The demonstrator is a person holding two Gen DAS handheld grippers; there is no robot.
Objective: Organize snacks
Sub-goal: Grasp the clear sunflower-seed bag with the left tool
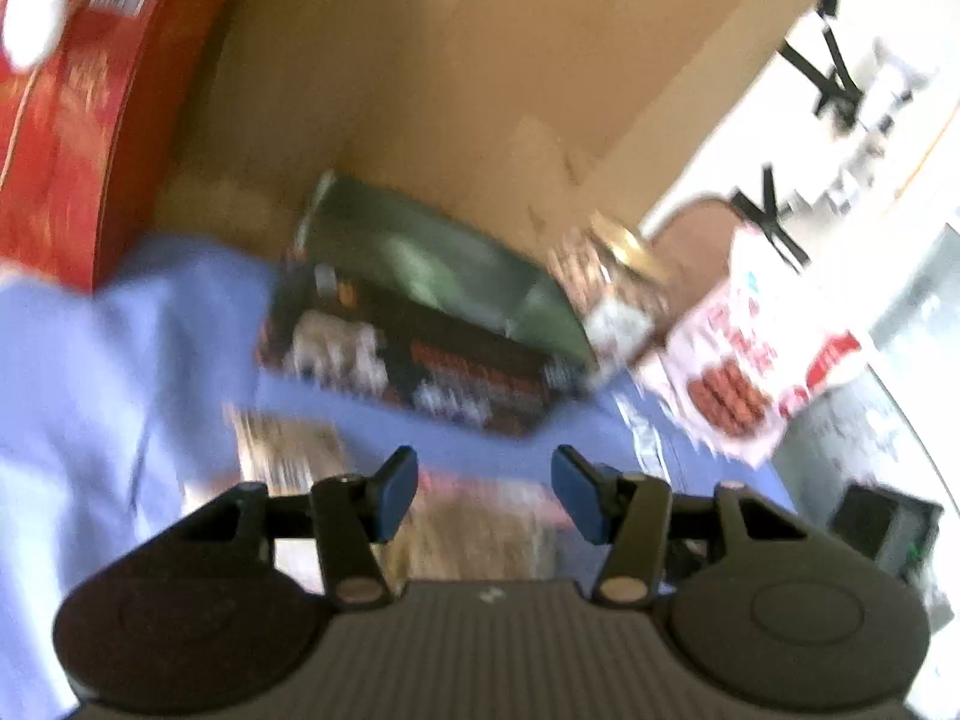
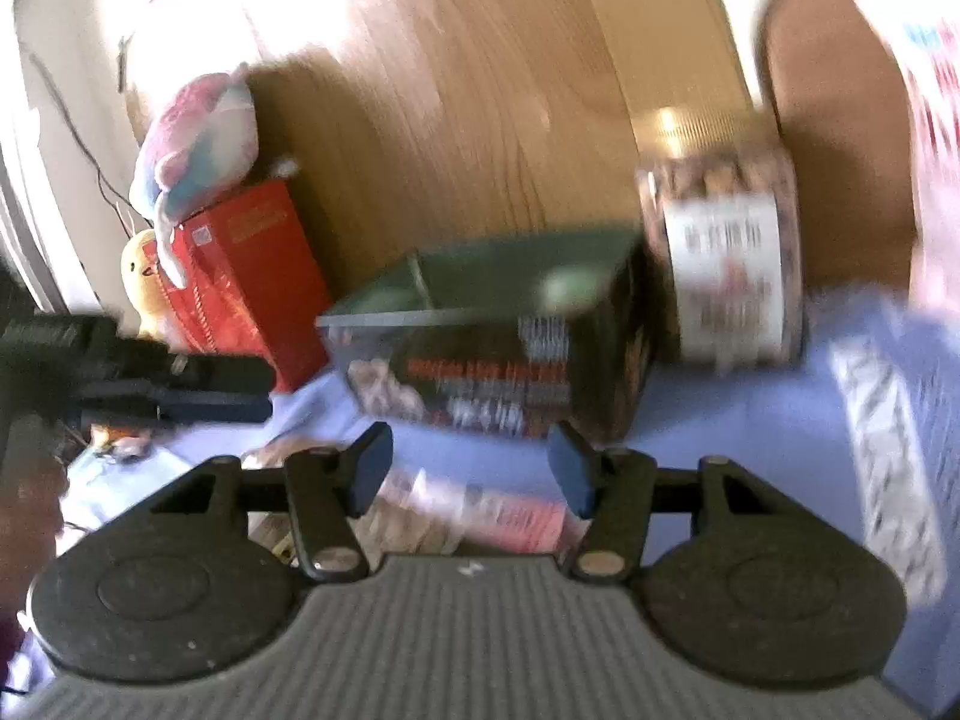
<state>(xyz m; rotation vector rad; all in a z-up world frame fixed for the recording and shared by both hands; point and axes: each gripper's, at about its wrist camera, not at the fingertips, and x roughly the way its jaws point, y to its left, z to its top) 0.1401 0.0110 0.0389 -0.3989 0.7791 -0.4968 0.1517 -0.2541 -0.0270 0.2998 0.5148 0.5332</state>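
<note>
Only the right wrist view shows a pastel plush toy sitting on top of the red box at ten o'clock, a yellow plush beside it, and the left gripper reaching in from nine o'clock as a dark blurred bar. The left wrist view alone shows a white snack bag with red print at three o'clock and black frame legs at one o'clock.

Both views are smeared by motion, so print on the packages cannot be read. The dark snack box stands on a lilac cloth near the centre, its green top flap lifted; at its two o'clock side, touching or just beside it, stands a clear round jar with a gold lid and a white label. A wooden panel rises behind them.

The right gripper has its blue pads parted with nothing clamped; a flat pink-and-white packet lies on the cloth below it at six o'clock, its edges cut off by the tool body. In the left wrist view that tool's jaws also stand apart, empty, over blurred flat packets.
</note>
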